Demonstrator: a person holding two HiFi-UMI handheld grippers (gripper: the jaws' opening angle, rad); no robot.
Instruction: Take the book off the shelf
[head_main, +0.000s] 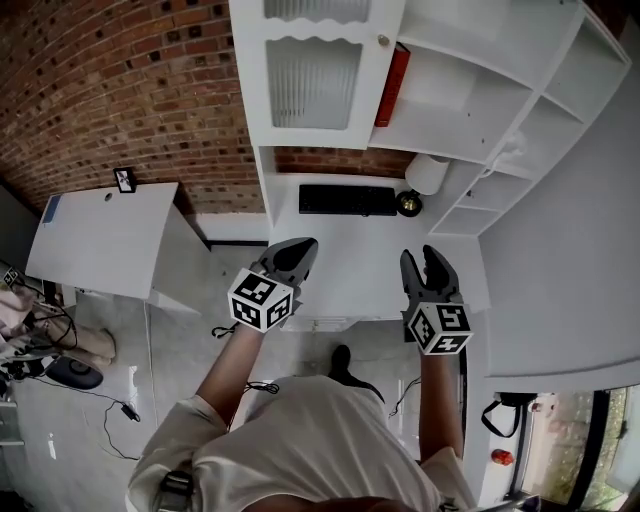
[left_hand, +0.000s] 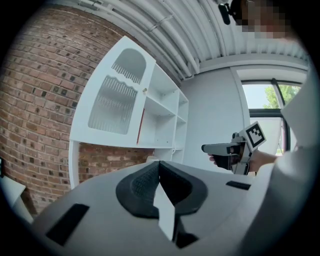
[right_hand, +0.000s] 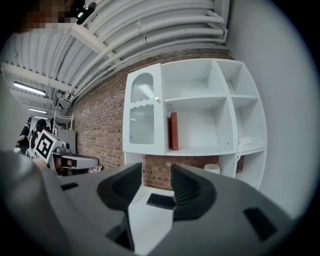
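A red book (head_main: 392, 84) (right_hand: 173, 131) stands upright on a white shelf unit (head_main: 470, 100) (right_hand: 200, 150), right beside the ribbed glass cabinet door (head_main: 312, 82). In the left gripper view only its thin red edge (left_hand: 140, 126) shows. My left gripper (head_main: 297, 256) (left_hand: 159, 172) is held above the desk, far short of the shelf, its jaws shut with nothing in them. To its right my right gripper (head_main: 425, 268) (right_hand: 156, 180) is open and empty, pointing toward the shelf from a distance.
A white desk (head_main: 340, 260) lies under the shelf unit with a black keyboard (head_main: 347, 199) (right_hand: 161, 200), a white cup (head_main: 428, 173) and a dark round object (head_main: 408, 204). A brick wall (head_main: 130, 90) backs it. A second white table (head_main: 105, 238) stands left.
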